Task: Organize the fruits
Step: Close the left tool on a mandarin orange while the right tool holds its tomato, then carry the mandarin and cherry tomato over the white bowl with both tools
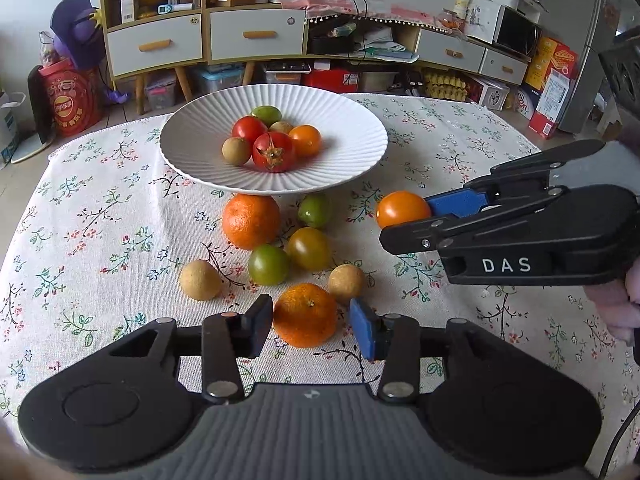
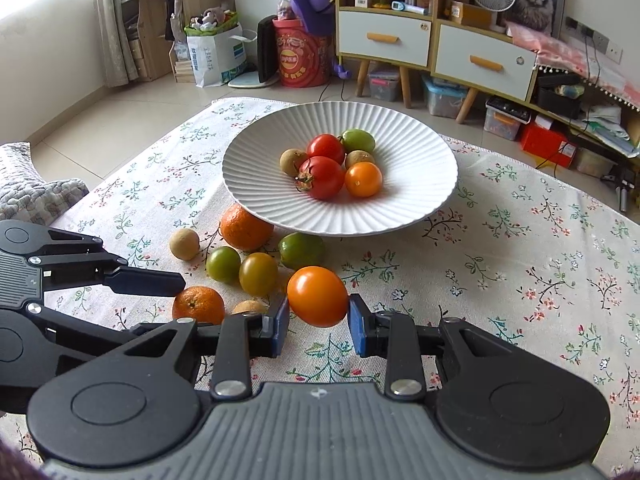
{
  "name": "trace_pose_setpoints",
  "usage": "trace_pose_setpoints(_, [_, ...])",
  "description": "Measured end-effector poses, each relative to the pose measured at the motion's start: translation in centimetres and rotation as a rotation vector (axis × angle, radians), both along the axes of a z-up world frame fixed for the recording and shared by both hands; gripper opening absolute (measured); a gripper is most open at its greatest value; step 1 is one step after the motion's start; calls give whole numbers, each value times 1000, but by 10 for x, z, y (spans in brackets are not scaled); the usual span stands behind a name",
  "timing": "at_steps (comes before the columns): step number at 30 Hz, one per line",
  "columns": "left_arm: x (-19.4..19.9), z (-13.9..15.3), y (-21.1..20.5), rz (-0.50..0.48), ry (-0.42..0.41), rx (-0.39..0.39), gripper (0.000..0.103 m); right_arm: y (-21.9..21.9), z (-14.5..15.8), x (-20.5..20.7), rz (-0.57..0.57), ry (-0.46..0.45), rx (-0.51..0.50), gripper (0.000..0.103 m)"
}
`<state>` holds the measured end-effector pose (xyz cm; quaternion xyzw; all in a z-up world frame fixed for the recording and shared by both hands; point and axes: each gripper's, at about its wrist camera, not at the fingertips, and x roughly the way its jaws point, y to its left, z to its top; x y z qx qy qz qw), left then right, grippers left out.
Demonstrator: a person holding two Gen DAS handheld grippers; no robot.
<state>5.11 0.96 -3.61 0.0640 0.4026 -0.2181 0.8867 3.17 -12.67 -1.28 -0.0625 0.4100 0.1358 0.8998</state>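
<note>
Right wrist view alone shows right gripper (image 2: 318, 316) jaws clamping orange tomato (image 2: 317, 296); left gripper's (image 1: 306, 326) jaws open.

l tool (image 1: 310, 326) open round mandarin (image 1: 305, 315)

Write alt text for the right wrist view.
The right gripper is shut on an orange tomato above a floral tablecloth. Behind it a white ribbed plate holds six small fruits; more fruit lies loose on the cloth, with the left gripper alongside.
</note>
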Motion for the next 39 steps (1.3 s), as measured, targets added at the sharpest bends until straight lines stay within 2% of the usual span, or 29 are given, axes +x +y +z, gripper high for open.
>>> trace_pose_setpoints(3, [4, -3, -1, 3, 4, -2, 39, 0, 0, -1, 4, 2, -3, 28])
trace_pose_setpoints(5, [5, -3, -1, 9, 8, 1, 33, 1, 0, -2, 8, 1, -2, 28])
trace_pose_setpoints(12, [2, 1, 1, 14, 9, -3, 32, -3, 4, -1, -3, -6, 7, 28])
trace_pose_setpoints(21, [13, 35, 3, 29, -66, -61, 32, -9, 21, 9, -42, -53, 47, 28])
trace_pose_setpoints(29, [48, 53, 6, 133, -95, -121, 32, -19, 32, 40, -132, -97, 112, 28])
trace_pose_setpoints(35, [76, 53, 7, 218, -106, -120, 32, -28, 25, 63, -212, -79, 152, 29])
trace_pose_setpoints(39, [99, 49, 14, 289, -88, -157, 32, -34, 15, 75, -243, -55, 162, 29])
